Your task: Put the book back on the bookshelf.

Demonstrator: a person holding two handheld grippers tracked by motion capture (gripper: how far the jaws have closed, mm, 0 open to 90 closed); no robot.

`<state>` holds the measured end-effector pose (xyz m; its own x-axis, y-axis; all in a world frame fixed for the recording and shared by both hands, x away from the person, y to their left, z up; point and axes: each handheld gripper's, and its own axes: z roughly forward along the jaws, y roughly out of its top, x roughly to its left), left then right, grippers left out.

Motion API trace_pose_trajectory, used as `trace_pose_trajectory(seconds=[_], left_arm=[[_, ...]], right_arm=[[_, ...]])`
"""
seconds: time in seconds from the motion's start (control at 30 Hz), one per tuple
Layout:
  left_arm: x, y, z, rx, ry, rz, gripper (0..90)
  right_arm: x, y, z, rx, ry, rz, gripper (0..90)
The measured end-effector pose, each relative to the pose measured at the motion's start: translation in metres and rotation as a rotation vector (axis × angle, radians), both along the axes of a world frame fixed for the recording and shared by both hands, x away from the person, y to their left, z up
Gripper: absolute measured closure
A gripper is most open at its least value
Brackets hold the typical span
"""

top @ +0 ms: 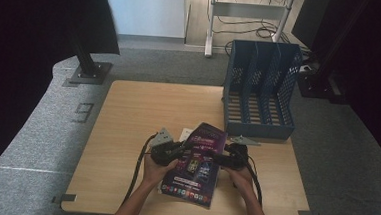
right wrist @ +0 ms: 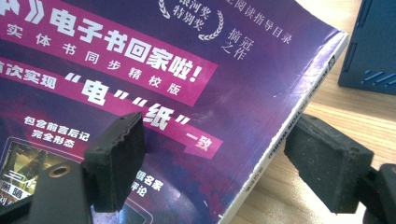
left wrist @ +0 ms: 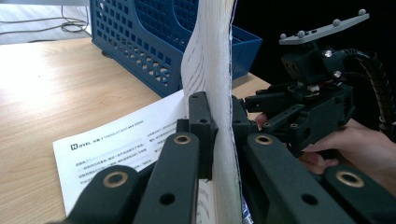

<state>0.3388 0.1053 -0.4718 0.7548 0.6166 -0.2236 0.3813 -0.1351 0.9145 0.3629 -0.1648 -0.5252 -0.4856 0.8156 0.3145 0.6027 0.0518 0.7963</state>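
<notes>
Sitting just in front of the blue file rack, the purple magazine is pinched at its page edge by the left gripper, while the right gripper has its jaws spread wide around the spine, whose tiny print is readable from the right gripper view alone.

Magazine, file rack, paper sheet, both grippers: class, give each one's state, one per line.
Magazine: closed, held by one edge.
File rack: upright, empty.
Paper sheet: flat on the table.
Left gripper: shut on the magazine's page edge.
Right gripper: open, jaws either side of the spine edge.
</notes>
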Motion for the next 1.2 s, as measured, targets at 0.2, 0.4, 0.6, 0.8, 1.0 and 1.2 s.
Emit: trace_pose_trajectory(seconds=[0.2, 0.4, 0.6, 0.8, 1.0, 1.2], left_arm=[[0.002, 0.002, -0.002, -0.008, 0.01, 0.004, 85.9], [0.003, 0.005, -0.004, -0.018, 0.022, 0.01, 85.9], [0.004, 0.006, -0.006, -0.023, 0.033, 0.013, 85.9], [0.006, 0.007, -0.009, -0.024, 0.045, 0.021, 85.9], [0.007, 0.008, -0.011, -0.023, 0.049, 0.025, 85.8], [0.009, 0.01, -0.017, -0.026, 0.063, 0.04, 85.8]], right_arm=[[-0.001, 0.0, 0.001, 0.0, 0.003, -0.01, 22.6], [-0.001, 0.0, 0.001, 0.002, 0.001, -0.016, 24.6], [-0.002, -0.001, 0.002, 0.005, 0.001, -0.018, 25.7], [-0.003, -0.001, 0.004, 0.009, -0.005, -0.024, 28.6], [-0.004, -0.001, 0.006, 0.011, -0.019, -0.025, 30.8], [-0.006, -0.001, 0.01, 0.018, -0.027, -0.02, 32.2]])
